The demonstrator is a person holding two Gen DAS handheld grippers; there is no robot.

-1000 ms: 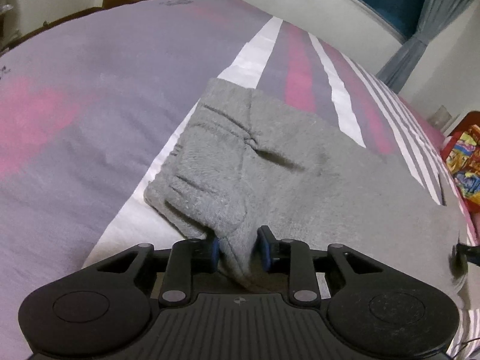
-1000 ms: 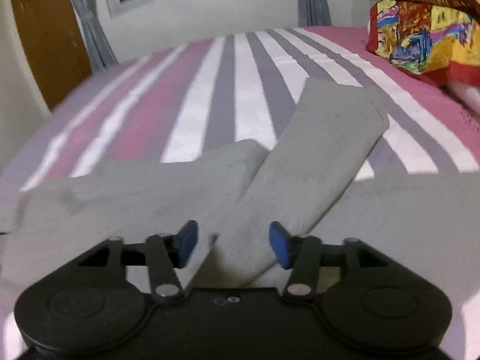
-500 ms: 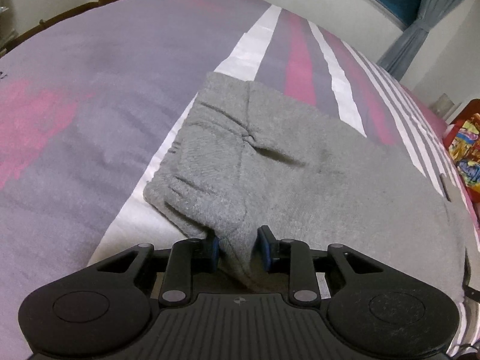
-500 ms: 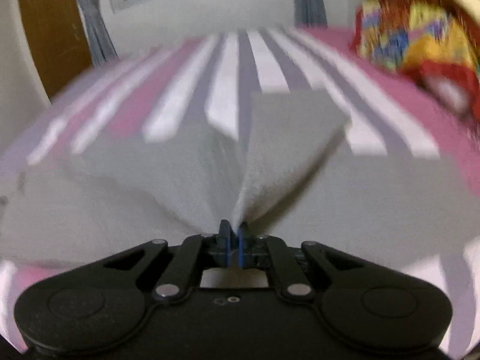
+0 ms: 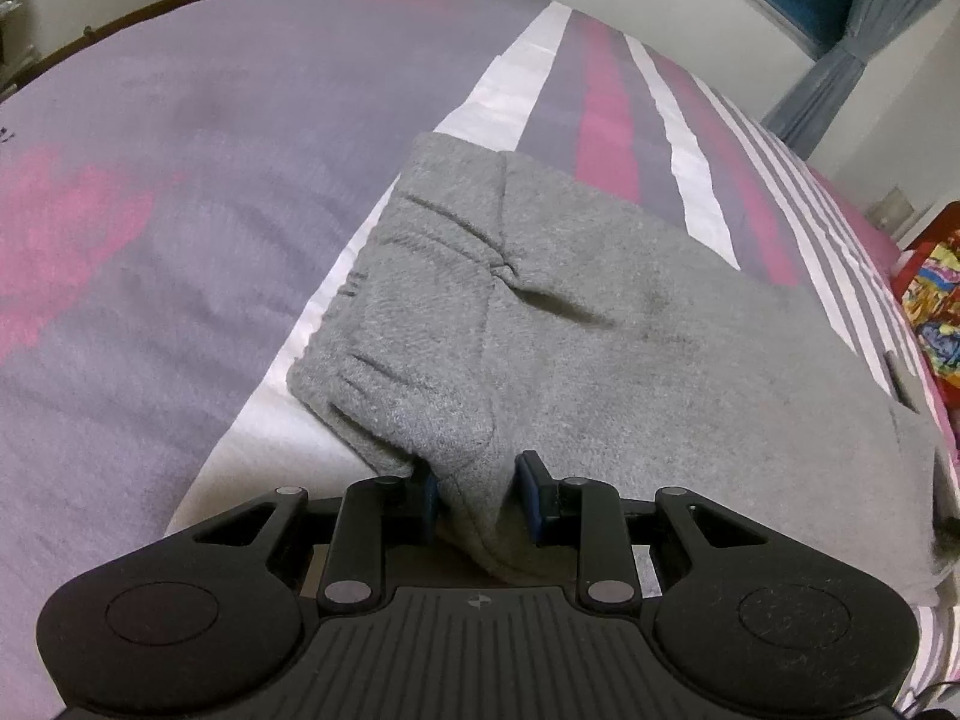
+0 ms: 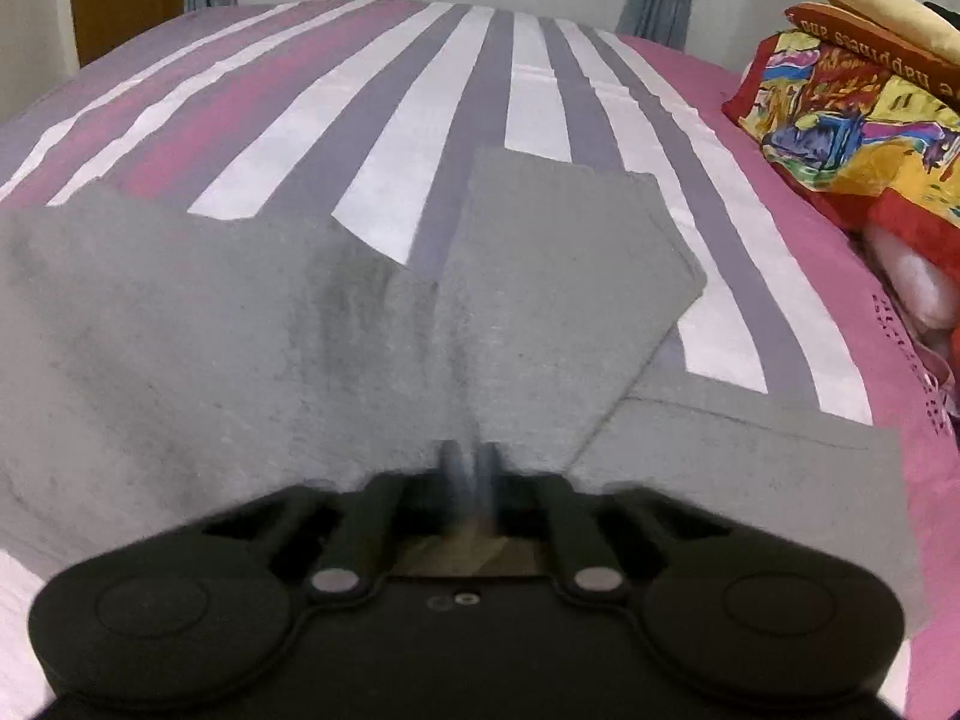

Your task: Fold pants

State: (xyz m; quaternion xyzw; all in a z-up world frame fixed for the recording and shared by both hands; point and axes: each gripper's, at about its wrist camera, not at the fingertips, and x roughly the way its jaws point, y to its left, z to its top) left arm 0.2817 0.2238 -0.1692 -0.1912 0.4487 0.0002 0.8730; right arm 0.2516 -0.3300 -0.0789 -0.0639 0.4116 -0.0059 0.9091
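The grey pants (image 5: 600, 324) lie spread across the striped bed cover (image 5: 180, 180). The left gripper (image 5: 477, 489) pinches a thick waistband fold; the right gripper (image 6: 471, 468), blurred, looks clamped tight on leg fabric. Best to lift both corners evenly, keeping the cloth taut. No containers in sight, only bright cushions (image 6: 840, 108) beside it.

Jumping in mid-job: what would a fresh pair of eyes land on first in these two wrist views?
The grey pants spread across the striped bedspread, both grippers pinching them: left gripper at the bunched waistband end, right gripper shut on a fold near the legs. Next, the bright multicoloured pillow at the bed's right edge.
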